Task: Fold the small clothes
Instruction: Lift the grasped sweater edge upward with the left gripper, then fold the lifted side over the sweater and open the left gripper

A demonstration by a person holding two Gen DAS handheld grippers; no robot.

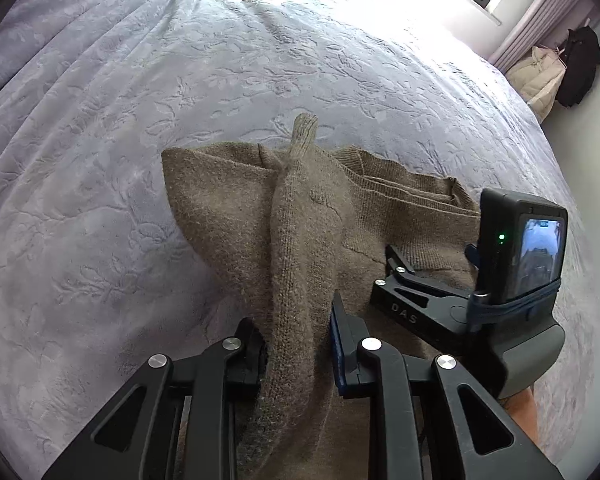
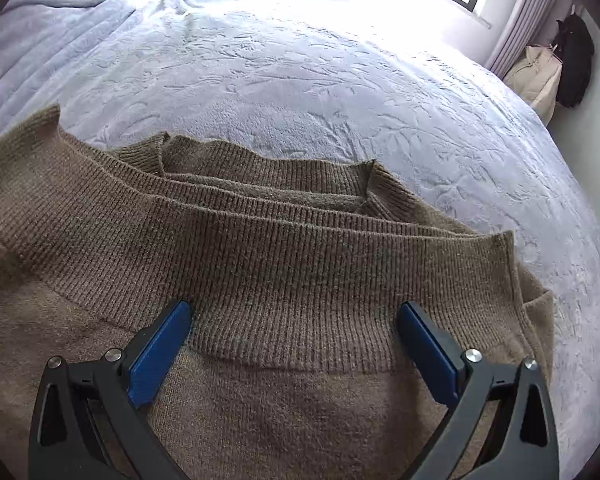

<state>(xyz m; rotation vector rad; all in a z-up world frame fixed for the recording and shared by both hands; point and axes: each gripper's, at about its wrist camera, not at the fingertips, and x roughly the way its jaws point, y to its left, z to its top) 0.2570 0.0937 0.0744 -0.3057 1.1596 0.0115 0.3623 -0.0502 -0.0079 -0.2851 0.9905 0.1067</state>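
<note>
Left gripper (image 1: 300, 344) clamped on brown sweater's (image 2: 260, 272) sleeve (image 1: 296, 248), sweater lying on lavender bed (image 1: 180, 80); right gripper (image 2: 294, 344) spread wide, released, over ribbed hem (image 2: 300, 280).

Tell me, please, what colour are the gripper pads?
Blue pads, clearest in the right wrist view.

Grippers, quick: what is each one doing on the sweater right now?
Left gripper: shut on the sleeve of the brown sweater.
Right gripper: open, holding nothing, over the ribbed hem.
</note>
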